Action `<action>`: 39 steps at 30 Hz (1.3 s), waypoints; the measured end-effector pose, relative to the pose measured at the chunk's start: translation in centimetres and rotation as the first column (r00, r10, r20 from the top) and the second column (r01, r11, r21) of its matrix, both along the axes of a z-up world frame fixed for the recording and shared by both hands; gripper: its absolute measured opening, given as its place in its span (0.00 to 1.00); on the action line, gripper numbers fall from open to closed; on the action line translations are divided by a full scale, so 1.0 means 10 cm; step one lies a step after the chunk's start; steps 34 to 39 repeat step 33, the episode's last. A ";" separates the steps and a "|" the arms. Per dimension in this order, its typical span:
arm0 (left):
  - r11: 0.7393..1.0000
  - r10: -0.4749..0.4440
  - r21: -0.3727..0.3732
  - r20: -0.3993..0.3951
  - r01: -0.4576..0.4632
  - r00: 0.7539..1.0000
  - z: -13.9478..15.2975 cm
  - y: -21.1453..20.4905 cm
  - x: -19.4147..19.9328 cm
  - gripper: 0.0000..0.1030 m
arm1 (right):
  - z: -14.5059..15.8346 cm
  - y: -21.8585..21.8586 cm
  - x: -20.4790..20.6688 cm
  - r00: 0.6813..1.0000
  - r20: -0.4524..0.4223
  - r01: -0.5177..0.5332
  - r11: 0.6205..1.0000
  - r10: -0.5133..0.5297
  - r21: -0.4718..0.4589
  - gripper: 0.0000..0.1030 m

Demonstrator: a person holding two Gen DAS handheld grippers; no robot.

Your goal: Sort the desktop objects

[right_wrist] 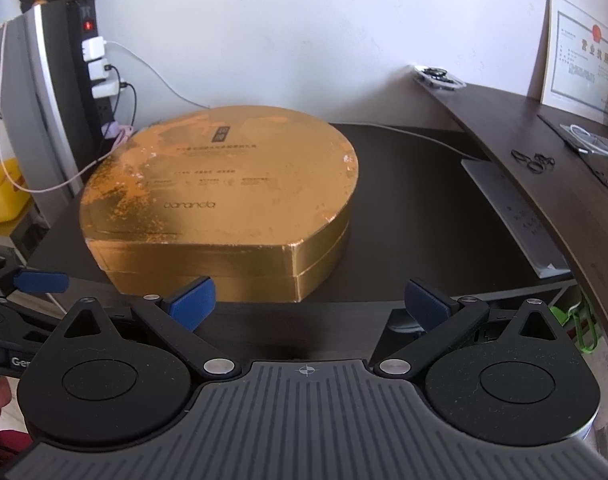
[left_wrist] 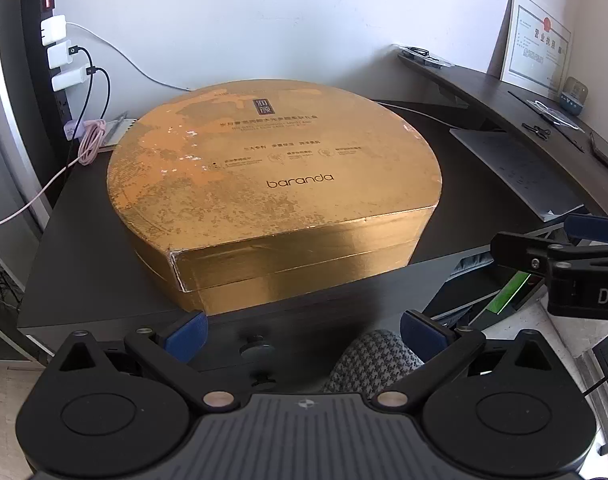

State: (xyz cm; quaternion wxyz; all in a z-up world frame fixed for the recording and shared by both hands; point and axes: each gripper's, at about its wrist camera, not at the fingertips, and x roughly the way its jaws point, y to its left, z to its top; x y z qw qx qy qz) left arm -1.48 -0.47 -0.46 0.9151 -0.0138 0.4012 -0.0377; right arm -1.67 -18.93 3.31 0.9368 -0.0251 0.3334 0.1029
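On the left, my left claw stands wide and holds nothing; its two blue pads are far apart. It sits low, in front of the near edge of the dark table. The gold gift box, marked "baranda", lies straight ahead of this claw and a little to its left. The flat front wall of the box faces the claw, and the round part of the box points away, toward the white wall. The left blue pad is just below the near left corner of the box, but I cannot tell if it touches.

Moving to the right, my right claw is also wide and empty. From its view the same box lies ahead and to the left, with its near right corner turned toward the claw. So I judge the left claw is the nearer one and more square to the box.

The box is much wider than the gap of either claw, and it is broadest from side to side. I think one claw cannot take it across; perhaps each claw must take one side, or grip the lid edge.

Further right, a grey keyboard lies near the raised shelf, well apart from the box.
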 end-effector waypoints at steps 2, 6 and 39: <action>1.000 -0.004 0.002 -0.001 0.004 1.000 -0.01 -0.01 0.01 1.00 | -0.02 0.00 0.01 1.000 -0.004 0.003 1.000 -0.003 0.004 1.00; 1.000 -0.008 0.006 -0.009 0.008 1.000 -0.03 -0.02 0.02 1.00 | -0.04 0.00 0.02 1.000 -0.008 0.000 1.000 0.000 0.007 1.00; 1.000 -0.005 0.021 -0.050 0.006 0.999 -0.13 -0.13 0.14 1.00 | -0.21 -0.13 0.14 0.999 -0.041 0.010 0.999 -0.008 0.046 1.00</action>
